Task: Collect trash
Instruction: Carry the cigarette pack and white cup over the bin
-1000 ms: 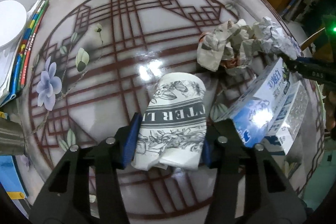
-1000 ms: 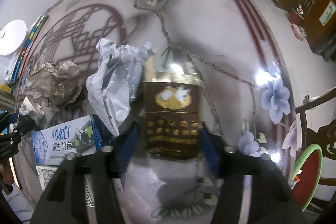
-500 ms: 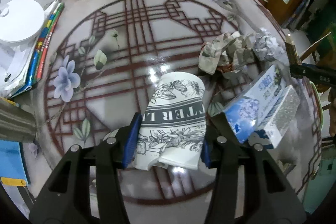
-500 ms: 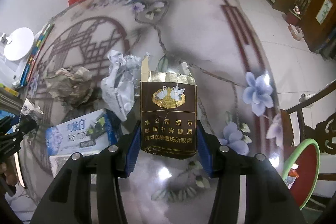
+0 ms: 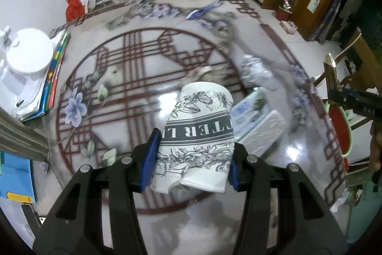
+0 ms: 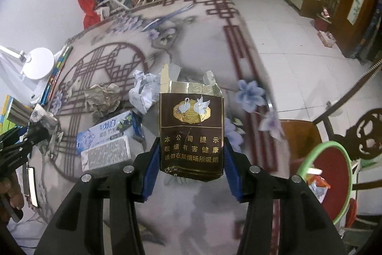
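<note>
The cigarette pack (image 6: 191, 133) reads "本公司提示 吸烟有害健康", and the crushed paper cup (image 5: 198, 133) shows "TER".

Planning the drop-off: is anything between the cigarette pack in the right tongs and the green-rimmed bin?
Nothing visible. The right tongs hold the cigarette pack up off the table, and the green-rimmed bin sits lower right beyond the table edge, with open space between.
</note>
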Demonstrator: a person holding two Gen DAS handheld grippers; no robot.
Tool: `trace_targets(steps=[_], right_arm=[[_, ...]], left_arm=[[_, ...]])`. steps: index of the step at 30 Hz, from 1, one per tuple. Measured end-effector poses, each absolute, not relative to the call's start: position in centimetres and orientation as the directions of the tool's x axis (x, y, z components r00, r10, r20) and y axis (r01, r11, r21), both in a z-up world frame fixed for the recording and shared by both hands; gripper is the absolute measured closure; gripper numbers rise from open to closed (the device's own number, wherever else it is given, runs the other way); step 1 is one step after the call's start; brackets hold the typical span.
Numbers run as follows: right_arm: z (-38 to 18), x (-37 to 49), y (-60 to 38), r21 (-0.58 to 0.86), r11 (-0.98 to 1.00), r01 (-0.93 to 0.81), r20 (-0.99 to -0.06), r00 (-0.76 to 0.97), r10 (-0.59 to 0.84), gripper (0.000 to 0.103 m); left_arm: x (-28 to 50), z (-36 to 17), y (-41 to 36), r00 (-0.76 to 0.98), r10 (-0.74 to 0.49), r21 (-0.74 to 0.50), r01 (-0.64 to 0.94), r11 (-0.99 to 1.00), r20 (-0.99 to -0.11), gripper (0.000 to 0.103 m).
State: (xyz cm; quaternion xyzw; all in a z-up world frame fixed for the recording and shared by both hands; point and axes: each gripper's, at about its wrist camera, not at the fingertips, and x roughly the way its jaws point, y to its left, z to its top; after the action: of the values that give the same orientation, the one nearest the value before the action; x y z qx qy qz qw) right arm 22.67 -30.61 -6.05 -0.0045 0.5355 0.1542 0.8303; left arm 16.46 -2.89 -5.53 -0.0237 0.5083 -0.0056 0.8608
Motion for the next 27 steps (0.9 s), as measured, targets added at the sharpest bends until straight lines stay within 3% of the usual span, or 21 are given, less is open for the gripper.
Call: trace_targets(steps=[27], right_arm=[[-2.3, 15.6, -51.2, 0.183, 0.982, 0.039, -0.857, 0.496, 0.140, 0.056]], left_arm=[[19.5, -2.6, -28.9, 0.451, -0.303, -0.130, 0.376, 0.917, -0.839, 0.056]])
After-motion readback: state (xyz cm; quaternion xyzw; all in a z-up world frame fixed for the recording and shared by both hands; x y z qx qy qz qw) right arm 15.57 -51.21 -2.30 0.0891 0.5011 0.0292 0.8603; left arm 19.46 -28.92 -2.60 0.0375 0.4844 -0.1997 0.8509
